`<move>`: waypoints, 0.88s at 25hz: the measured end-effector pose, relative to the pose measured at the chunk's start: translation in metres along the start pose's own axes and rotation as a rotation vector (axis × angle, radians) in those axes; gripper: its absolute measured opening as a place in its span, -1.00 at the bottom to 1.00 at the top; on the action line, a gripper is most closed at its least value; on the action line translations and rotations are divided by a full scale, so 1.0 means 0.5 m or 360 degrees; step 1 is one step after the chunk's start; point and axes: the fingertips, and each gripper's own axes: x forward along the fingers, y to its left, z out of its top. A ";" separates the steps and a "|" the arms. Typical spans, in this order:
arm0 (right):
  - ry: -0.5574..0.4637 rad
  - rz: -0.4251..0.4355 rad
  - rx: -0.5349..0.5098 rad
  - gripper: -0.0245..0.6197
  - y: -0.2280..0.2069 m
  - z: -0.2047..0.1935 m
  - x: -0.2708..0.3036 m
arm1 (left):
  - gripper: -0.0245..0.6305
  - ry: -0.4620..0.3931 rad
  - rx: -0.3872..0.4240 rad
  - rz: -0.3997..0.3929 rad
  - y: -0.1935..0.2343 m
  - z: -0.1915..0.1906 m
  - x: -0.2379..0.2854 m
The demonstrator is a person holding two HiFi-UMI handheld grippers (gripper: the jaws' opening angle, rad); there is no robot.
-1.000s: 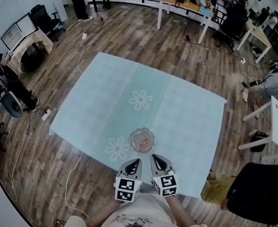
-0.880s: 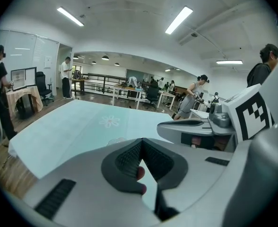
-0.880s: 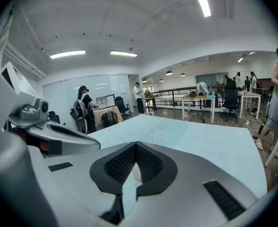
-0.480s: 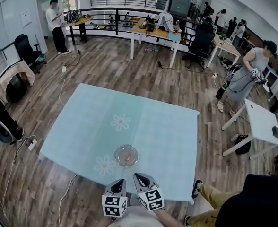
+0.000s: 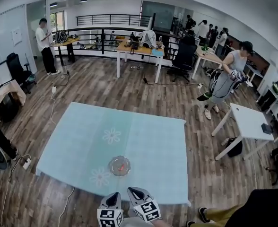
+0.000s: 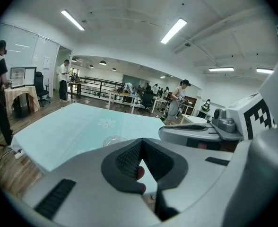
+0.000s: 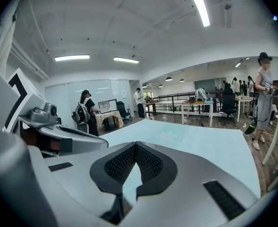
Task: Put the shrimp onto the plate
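Pale blue table (image 5: 148,141), glass plate (image 5: 111,165), orange shrimp (image 5: 122,165) inside, long axis unclear.

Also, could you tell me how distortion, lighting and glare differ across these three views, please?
Head view: strong fisheye bows the table and railing; even light, the shrimp on the plate tiny but distinct. Left gripper view: black circular vignette, ceiling lights blown out. Right gripper view: same vignette, bright strip-light glare.

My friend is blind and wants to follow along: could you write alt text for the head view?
A clear plate holding an orange shrimp sits near the front edge of a table covered in pale blue cloth. The left gripper and right gripper are held side by side at the picture's bottom edge, in a busy office.
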 end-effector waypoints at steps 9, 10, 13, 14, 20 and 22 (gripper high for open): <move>-0.0020 -0.0066 -0.0005 -0.86 0.049 -0.005 -0.078 | -0.90 -0.0022 0.0055 -0.0046 -0.031 -0.010 -0.086; -0.0011 -0.0070 -0.0016 -0.85 0.057 -0.009 -0.084 | -0.90 -0.0025 0.0056 -0.0052 -0.035 -0.014 -0.094; -0.0009 -0.0052 -0.0010 -0.85 0.080 -0.019 -0.097 | -0.90 -0.0028 0.0048 -0.0056 -0.045 -0.031 -0.115; -0.0010 -0.0048 -0.0004 -0.85 0.086 -0.024 -0.102 | -0.90 -0.0024 0.0040 -0.0054 -0.048 -0.039 -0.123; -0.0032 -0.0055 -0.0002 -0.86 0.104 -0.032 -0.116 | -0.90 -0.0012 0.0012 -0.0017 -0.041 -0.071 -0.164; -0.0034 -0.0062 0.0005 -0.86 0.104 -0.031 -0.116 | -0.90 -0.0012 0.0016 -0.0005 -0.029 -0.075 -0.169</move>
